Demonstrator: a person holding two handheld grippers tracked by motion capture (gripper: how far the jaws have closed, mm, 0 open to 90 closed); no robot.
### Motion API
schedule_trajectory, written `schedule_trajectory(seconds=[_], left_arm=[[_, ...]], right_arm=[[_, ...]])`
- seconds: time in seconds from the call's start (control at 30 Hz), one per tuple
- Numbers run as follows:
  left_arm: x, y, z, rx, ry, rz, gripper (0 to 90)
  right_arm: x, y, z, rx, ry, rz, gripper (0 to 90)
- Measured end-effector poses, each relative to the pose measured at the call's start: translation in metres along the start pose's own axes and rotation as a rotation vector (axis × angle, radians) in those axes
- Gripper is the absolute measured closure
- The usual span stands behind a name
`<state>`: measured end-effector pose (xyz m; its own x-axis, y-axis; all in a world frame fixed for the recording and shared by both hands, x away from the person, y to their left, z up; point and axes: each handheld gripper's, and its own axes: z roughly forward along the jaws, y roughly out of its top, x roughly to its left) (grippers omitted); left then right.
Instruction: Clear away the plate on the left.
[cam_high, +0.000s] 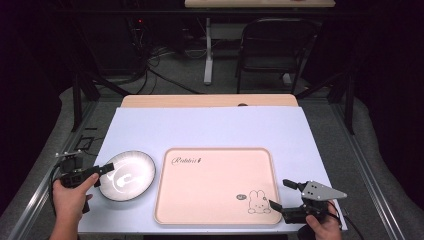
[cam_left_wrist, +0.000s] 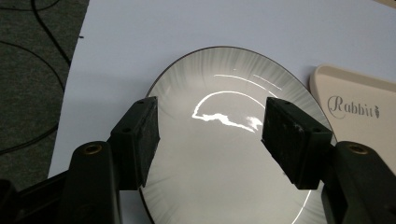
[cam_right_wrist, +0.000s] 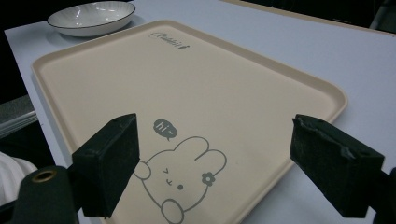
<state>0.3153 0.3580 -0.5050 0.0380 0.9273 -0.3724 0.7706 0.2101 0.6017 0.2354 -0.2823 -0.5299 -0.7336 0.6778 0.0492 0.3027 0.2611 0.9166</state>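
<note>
We see left gripper (cam_left_wrist: 210, 135) jaws apart over the plate (cam_left_wrist: 224, 154), near rim cropped; right gripper (cam_right_wrist: 215, 168) apart at tray (cam_right_wrist: 196, 84) corner.

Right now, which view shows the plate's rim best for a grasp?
The left gripper view: the plate lies close between the left gripper's open jaws, dark rim clear. The high view shows it whole, left of the tray. The right gripper view shows it far off.
</note>
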Motion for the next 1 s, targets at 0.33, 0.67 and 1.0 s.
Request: schedule_trajectory(seconds=[0.33, 0.67, 1.0], left_arm=[[0.012, -0.008, 0.003, 0.010, 0.001, -0.039, 36.4], [0.020, -0.018, 0.010, 0.034, -0.006, -0.071, 36.7], [0.023, -0.026, 0.014, 0.057, -0.022, -0.097, 38.3]], right_arm=[[0.000, 0.000, 0.000, 0.000, -0.001, 0.000, 15.2], [0.000, 0.000, 0.000, 0.000, -0.001, 0.000, 15.2], [0.000, 0.000, 0.000, 0.000, -0.001, -0.001, 15.2]])
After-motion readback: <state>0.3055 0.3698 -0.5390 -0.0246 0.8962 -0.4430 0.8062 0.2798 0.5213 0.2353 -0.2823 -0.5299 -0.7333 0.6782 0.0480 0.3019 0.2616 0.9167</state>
